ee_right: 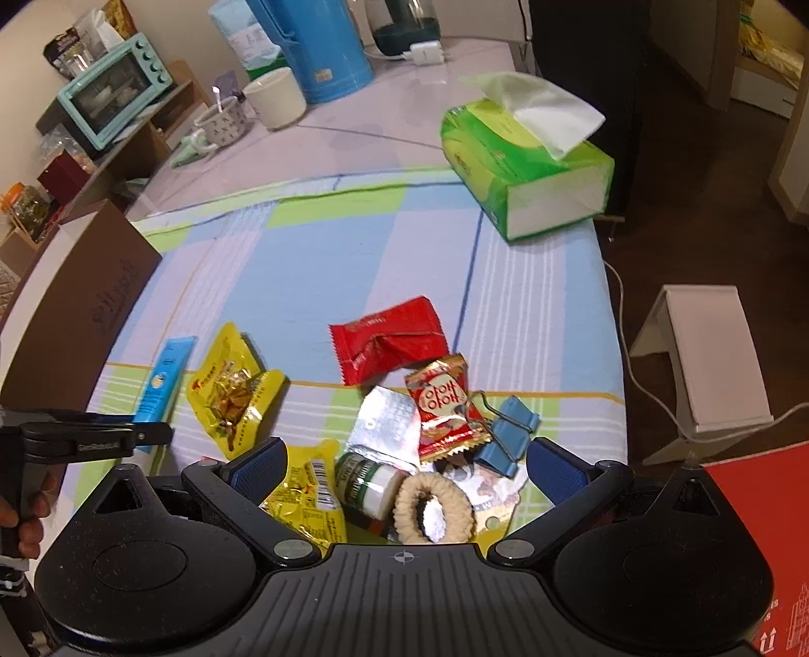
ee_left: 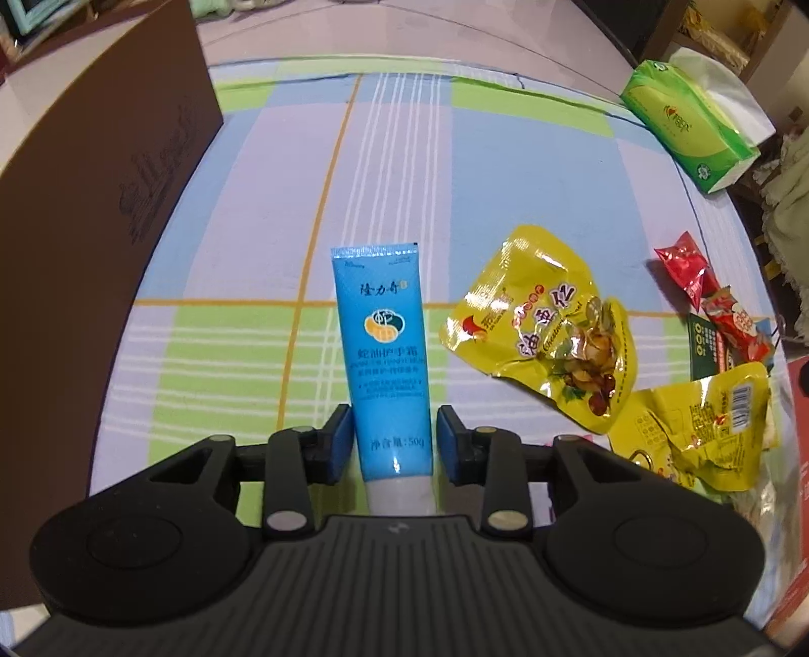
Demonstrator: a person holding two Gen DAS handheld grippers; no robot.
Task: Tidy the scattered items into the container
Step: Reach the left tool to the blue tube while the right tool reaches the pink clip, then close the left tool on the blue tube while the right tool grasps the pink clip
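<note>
A blue hand-cream tube [ee_left: 387, 354] lies on the checked cloth [ee_left: 505, 167], its white cap end toward me. My left gripper [ee_left: 394, 442] is open and straddles the tube's lower end, its blue pads [ee_left: 338, 444] close to each side with a thin gap showing. The brown cardboard box [ee_left: 101, 151] stands at the left. My right gripper [ee_right: 404, 470] is wide open over a pile: a yellow packet [ee_right: 303, 500], a small bottle [ee_right: 366, 485], a beige hair tie [ee_right: 432, 510], a blue binder clip [ee_right: 505, 434] and a red-and-white candy [ee_right: 445, 404]. The tube [ee_right: 164, 374] and the box [ee_right: 86, 293] also show there.
A yellow chestnut packet [ee_left: 546, 333] lies right of the tube and a red wrapper [ee_right: 389, 343] mid-cloth. A green tissue pack [ee_right: 526, 161] sits at the far right corner. A kettle [ee_right: 323, 45], mugs [ee_right: 273, 96] and a small oven [ee_right: 111, 86] stand behind. A red box [ee_right: 758, 530] is at the right.
</note>
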